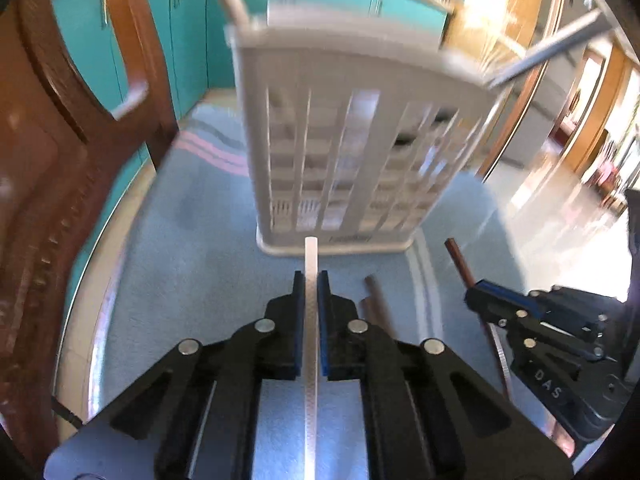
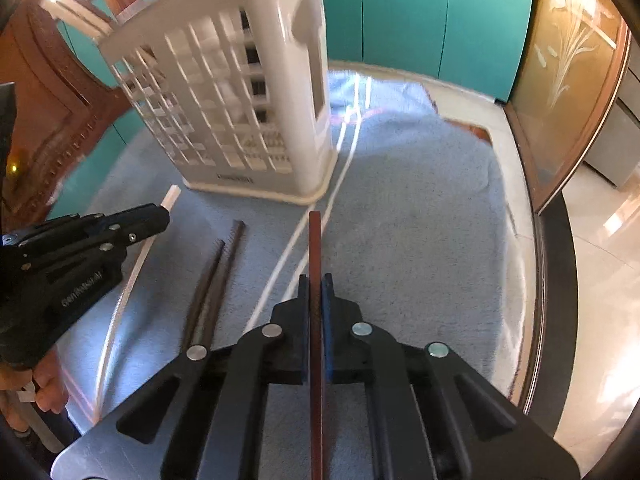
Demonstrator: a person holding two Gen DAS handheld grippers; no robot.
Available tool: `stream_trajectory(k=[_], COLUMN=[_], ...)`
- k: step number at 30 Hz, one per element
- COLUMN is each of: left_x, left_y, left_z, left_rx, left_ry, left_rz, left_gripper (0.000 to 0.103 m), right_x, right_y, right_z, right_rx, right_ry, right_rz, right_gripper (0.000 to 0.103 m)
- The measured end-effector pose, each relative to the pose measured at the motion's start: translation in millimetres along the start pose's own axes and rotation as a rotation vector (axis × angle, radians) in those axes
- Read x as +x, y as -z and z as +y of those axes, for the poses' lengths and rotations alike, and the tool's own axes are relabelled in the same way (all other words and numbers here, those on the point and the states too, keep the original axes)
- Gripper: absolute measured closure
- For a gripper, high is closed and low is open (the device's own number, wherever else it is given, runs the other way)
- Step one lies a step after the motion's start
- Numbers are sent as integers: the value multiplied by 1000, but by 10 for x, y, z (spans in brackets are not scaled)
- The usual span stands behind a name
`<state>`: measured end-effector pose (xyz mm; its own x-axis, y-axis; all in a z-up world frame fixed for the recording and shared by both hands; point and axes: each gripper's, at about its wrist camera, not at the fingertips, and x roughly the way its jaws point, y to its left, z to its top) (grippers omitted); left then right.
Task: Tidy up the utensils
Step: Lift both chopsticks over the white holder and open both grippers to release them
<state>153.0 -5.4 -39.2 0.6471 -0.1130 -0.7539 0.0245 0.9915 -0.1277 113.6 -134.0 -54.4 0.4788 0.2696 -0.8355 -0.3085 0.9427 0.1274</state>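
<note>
A white slotted utensil holder (image 1: 352, 152) stands upright on a blue towel (image 1: 192, 240), with utensil handles sticking out of its top; it also shows in the right wrist view (image 2: 240, 112). My left gripper (image 1: 311, 280) is shut on a clear white chopstick (image 1: 311, 340), held above the towel just short of the holder's base. My right gripper (image 2: 316, 284) is shut on a brown chopstick (image 2: 316, 320), right of the holder. Two dark brown chopsticks (image 2: 216, 276) lie on the towel between the grippers.
A carved wooden chair (image 1: 52, 184) stands at the left. Teal cabinets (image 2: 420, 16) run along the back. A wood-framed glass door (image 2: 572, 92) is at the right. The towel has white stripes (image 2: 320, 216) and covers a round table (image 2: 536, 280).
</note>
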Motion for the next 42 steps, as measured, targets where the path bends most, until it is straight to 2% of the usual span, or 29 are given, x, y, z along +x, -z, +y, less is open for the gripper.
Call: stream_trajectory(k=[3,6,11,14,19,21,24,27,30,33,37,42], left_x=[-348,-766,-1610,-2005,-2539,-2645,-2691,-2620,-2282,-1946,-1722,-1662], left_y=[-43,-65,-75,-116,-270,-453,-665,-790,-848,-884,-860,-803], left_z=[22,22,32,17,-87,-37,20,65,174,162,117,82], left_rx=[-10,-27,-25,-50,-61,-104,-174,-226,-261,-242,-195,-153], left_ry=[32,93,152,186,183,193,162,105,44,5,-23,-45], left_rz=[-82,-183,-443,-561,-732,-784,-851,-886,-840,-776,-730,-704], left_gripper=[96,96,96,96,96,96,96,96,96,96,96,96], right_x=[-237,-744,-1430,-1721,-2233,-2395,-2506,-2610,-2634,-2536,-2237,-1924], right_y=[-12,-2,12,-17,-294,-465,-787,-1000,-1132,-1185,-1249,-1250], right_z=[5,-27,-113,-167,-266,-307,-346,-301,-279,-273,-142,52], right_rx=[10,20,36,57,127,152,188,212,225,235,197,138], right_ry=[-24,-77,-186,-235,-300,-299,-286,-261,-236,-215,-162,-106], right_rz=[-58,-155,-294,-360,-495,-542,-606,-650,-718,-780,-739,-675], right_gripper=[97,97,96,96,96,96,96,96,96,96,96,96])
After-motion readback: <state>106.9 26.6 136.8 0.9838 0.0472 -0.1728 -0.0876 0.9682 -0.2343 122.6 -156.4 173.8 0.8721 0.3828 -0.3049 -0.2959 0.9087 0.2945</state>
